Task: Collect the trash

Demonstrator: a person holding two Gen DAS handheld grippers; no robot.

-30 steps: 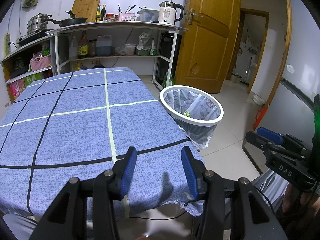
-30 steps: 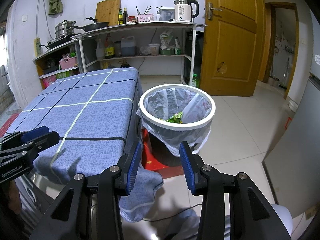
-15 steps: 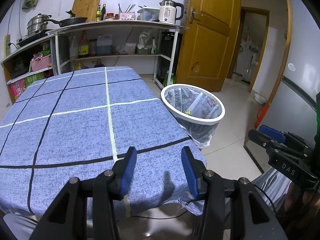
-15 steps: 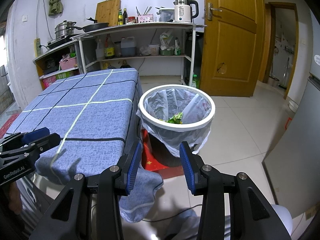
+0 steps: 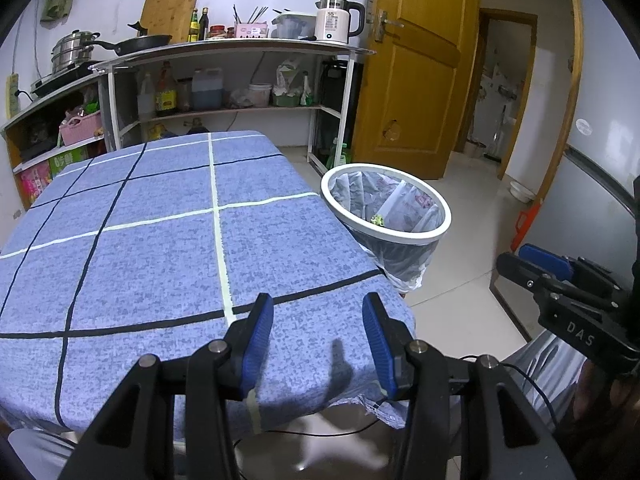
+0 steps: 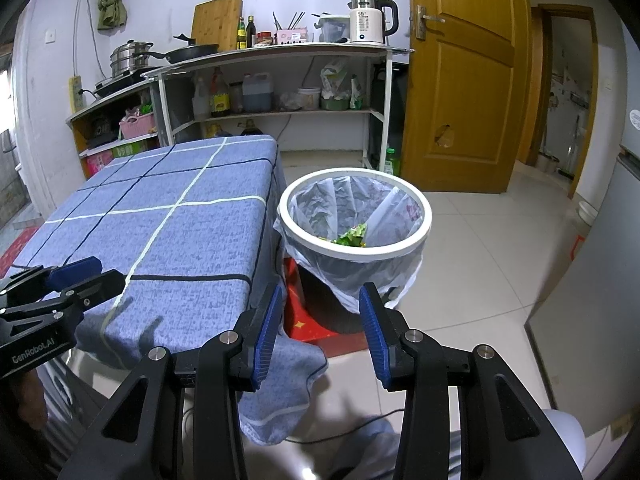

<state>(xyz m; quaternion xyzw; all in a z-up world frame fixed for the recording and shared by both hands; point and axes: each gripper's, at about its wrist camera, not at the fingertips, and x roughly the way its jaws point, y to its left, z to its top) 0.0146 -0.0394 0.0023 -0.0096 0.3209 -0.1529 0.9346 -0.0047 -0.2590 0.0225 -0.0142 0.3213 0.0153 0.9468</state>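
Note:
A white-rimmed trash bin [image 6: 416, 240] lined with a clear plastic bag stands on the floor at the table's right side; it also shows in the left wrist view [image 5: 400, 236]. Green scraps of trash [image 6: 352, 237] lie inside it. My left gripper [image 5: 318, 340] is open and empty over the near edge of the blue checked tablecloth [image 5: 160, 240]. My right gripper [image 6: 320, 326] is open and empty, held off the table's corner, short of the bin. No loose trash shows on the table.
A shelf unit [image 6: 280, 80] with pots, bottles and a kettle [image 6: 370, 20] stands behind the table. A wooden door [image 6: 460, 80] is at the back right. A red mat [image 6: 312, 320] lies under the bin. Tiled floor extends right of the bin.
Both views have shifted only slightly; the bin sits a touch further right in the left wrist view. Both grippers stay open and empty.

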